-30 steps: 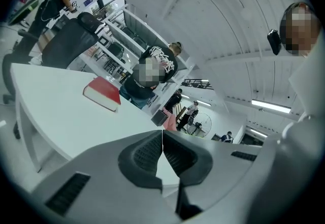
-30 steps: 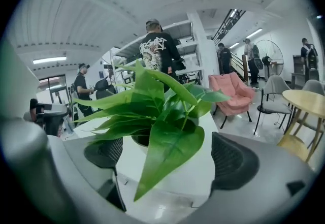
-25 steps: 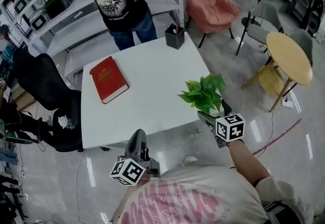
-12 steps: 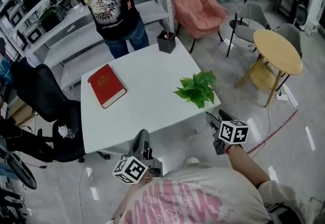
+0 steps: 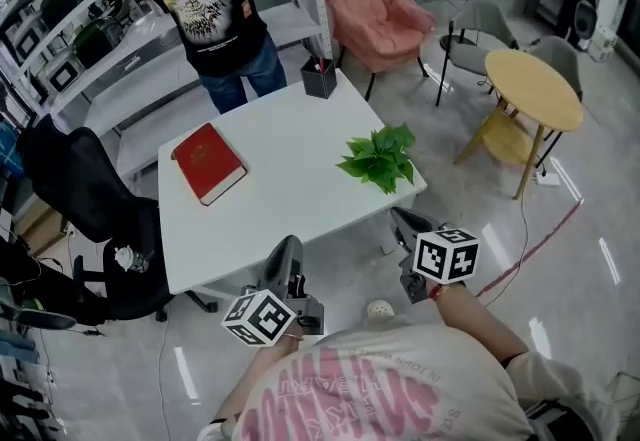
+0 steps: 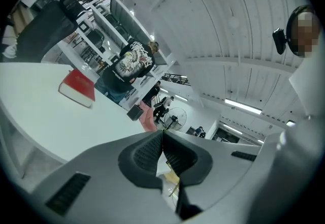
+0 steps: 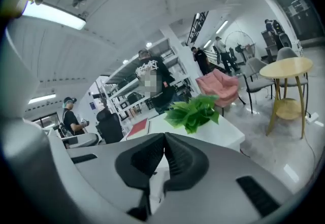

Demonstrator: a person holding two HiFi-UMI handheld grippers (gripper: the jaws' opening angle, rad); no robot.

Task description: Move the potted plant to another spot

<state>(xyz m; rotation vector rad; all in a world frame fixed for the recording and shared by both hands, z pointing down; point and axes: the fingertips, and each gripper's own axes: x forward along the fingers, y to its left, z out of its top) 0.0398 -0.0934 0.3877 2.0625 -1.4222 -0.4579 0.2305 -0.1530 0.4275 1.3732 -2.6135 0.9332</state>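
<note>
Now parked near the right corner of table (image 5: 262, 229): plant (image 5: 385, 165), well apart from both tools. Right gripper (image 5: 402, 222) just closing, now pinched together on nothing; left gripper (image 5: 289, 251) likewise closed, empty. Probably placement finished: pull back level, clear of leaves (image 5: 368, 151). Pot hidden under them; distance from edge unreadable.
</note>
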